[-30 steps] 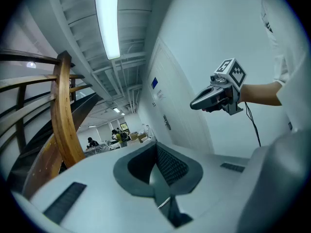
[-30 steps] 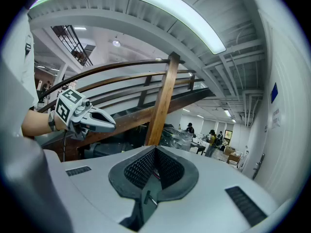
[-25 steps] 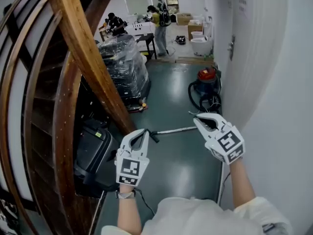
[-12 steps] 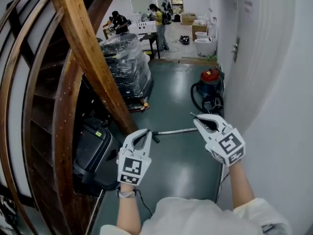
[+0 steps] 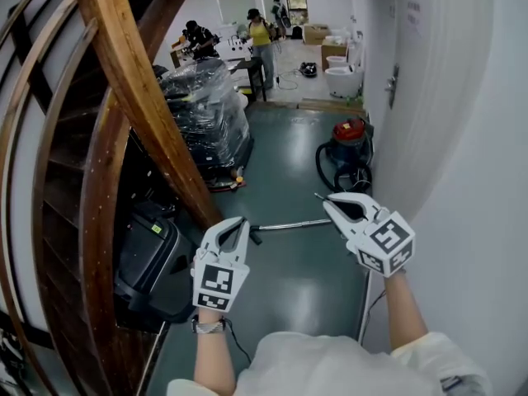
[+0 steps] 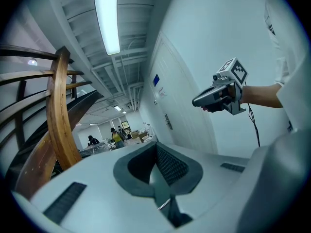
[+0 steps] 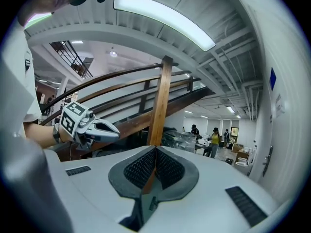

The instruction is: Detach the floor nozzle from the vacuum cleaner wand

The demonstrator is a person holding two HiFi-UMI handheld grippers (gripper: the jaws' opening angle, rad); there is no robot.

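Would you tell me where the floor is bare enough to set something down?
Bare floor lies this side of the wand, between the black case and the wall, and between the wrapped pallet and the vacuum. Crowded under the stairs.

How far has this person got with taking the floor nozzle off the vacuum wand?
Nothing looks done yet. The wand lies on the floor by the red vacuum cleaner, untouched. In hand: nothing; the left tongs and right tongs are both shut and empty. Left: reach the wand, grip it, detach the nozzle, which I cannot pick out here.
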